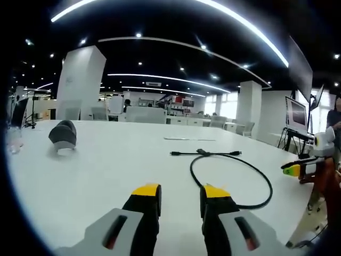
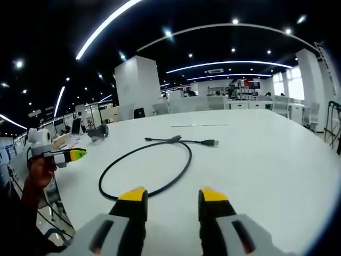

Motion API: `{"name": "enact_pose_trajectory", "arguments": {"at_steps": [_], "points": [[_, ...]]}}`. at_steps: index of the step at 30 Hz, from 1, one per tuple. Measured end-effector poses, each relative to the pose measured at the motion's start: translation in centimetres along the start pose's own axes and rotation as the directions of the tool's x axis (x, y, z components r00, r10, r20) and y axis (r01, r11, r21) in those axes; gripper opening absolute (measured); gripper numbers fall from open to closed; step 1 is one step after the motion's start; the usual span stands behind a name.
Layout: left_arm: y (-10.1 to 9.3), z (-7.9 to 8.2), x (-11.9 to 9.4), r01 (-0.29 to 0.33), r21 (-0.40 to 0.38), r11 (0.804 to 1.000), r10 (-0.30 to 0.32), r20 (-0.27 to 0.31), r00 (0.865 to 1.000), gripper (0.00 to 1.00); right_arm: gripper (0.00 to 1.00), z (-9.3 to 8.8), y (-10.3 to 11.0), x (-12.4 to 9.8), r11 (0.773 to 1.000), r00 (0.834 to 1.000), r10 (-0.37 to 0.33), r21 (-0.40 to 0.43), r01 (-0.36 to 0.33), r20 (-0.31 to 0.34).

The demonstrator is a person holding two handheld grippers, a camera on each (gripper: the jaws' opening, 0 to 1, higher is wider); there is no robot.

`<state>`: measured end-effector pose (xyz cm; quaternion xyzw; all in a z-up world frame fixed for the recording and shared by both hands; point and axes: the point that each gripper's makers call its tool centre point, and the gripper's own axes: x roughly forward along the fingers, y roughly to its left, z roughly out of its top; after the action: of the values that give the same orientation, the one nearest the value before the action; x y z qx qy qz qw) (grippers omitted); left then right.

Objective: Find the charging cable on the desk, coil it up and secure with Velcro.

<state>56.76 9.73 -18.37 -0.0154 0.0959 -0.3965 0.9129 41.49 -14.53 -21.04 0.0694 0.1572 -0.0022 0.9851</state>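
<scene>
Cable (image 1: 234, 176) lies on the white counter (image 1: 106, 160) in one loose loop, its ends crossing at a small tie on the far side, plugs pointing apart. Both tools hover short of it, jaws parted and empty: left tool (image 1: 181, 198), right tool (image 2: 173, 201). A grey object (image 1: 63, 136) sits well apart from the cable. Likely risks: the thin cord sliding on the smooth counter under a shallow pinch, or the loop springing open before the Velcro closes.
</scene>
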Motion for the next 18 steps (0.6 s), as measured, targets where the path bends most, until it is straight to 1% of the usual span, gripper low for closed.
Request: {"name": "enact_pose_trajectory", "arguments": {"at_steps": [18], "points": [[-0.15,0.15,-0.07,0.003,0.008,1.0,-0.003,0.0,1.0,0.3,0.39,-0.04,0.02,-0.06,1.0,1.0,-0.005,-0.006,0.005,-0.004]]}}
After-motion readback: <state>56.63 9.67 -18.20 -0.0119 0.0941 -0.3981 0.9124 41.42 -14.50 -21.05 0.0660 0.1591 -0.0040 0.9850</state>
